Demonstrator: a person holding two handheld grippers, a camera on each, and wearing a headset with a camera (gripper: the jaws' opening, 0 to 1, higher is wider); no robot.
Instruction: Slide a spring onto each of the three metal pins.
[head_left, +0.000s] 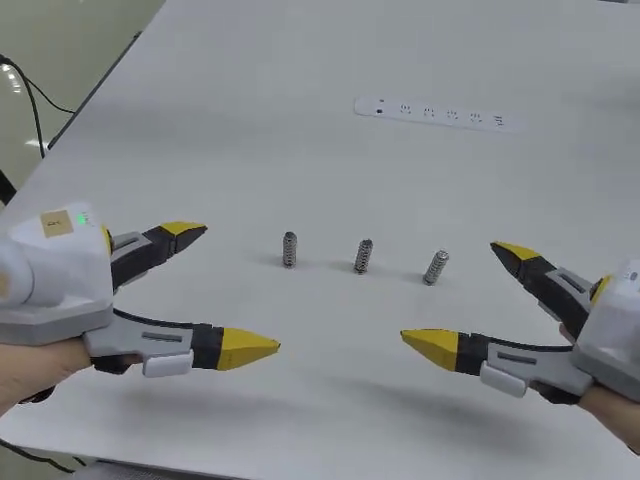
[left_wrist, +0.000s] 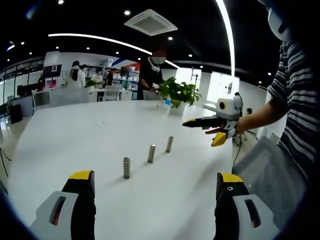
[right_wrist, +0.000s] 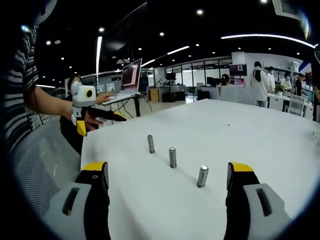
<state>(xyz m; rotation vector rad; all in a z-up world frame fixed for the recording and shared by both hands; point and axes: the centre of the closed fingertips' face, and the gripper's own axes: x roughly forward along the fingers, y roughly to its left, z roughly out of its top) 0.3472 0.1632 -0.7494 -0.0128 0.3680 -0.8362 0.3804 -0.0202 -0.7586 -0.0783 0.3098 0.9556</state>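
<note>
**Nothing grabbed, all lined up**

Three small grey metal pins (head_left: 363, 256) stand in a row mid-table on the white workbench (head_left: 300, 120), each with a coiled spring (head_left: 289, 250) around it. The yellow-tipped left gripper (head_left: 238, 288) sits near-left of the row and the yellow-tipped right gripper (head_left: 450, 292) near-right. Both have jaws spread wide, hold nothing and are clear of the pins. A white power strip (head_left: 440, 113) lies on the far side.
</note>
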